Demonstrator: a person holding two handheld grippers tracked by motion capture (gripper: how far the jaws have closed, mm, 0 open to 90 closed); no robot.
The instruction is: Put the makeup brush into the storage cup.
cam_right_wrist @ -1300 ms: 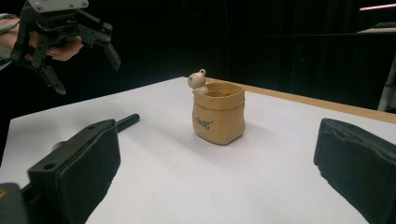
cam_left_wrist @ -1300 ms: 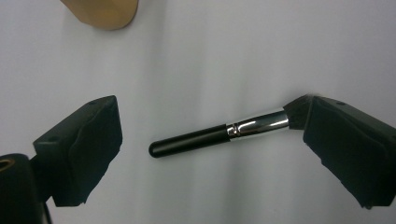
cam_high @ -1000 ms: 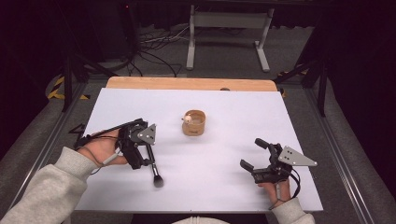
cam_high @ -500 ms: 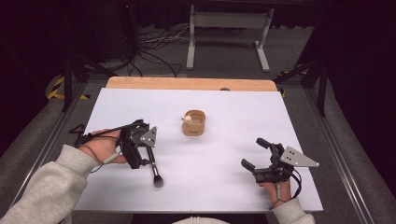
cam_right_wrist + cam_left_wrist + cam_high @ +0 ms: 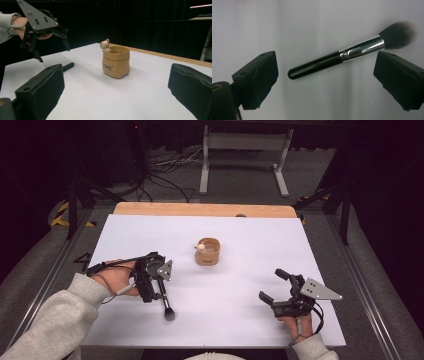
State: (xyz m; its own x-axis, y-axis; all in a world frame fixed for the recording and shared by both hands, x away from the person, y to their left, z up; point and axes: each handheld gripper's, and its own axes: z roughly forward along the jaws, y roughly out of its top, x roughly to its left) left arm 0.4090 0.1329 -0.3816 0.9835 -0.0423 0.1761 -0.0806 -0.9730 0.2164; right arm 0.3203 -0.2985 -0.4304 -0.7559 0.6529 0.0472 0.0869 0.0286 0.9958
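Observation:
A makeup brush (image 5: 166, 303) with a black handle, silver ferrule and dark bristles lies flat on the white table. My left gripper (image 5: 151, 289) hovers over its handle, jaws open. In the left gripper view the brush (image 5: 329, 61) lies between the open jaws of the left gripper (image 5: 325, 73), touching neither. A small tan bag-shaped cup (image 5: 208, 251) with a tiny figure on its rim stands mid-table. My right gripper (image 5: 270, 284) is open at the near right, holding nothing. From the right gripper (image 5: 116, 85), the cup (image 5: 116, 62) stands ahead and the left gripper (image 5: 53, 53) hangs above the brush handle (image 5: 68, 66).
The white sheet (image 5: 250, 235) covers a wooden tabletop whose far edge (image 5: 200, 209) shows. Metal rails run along both sides of the table. A stand and cables sit on the floor beyond the table.
My left gripper has shifted slightly toward the near side over the brush. Brush, cup and right gripper have stayed put.

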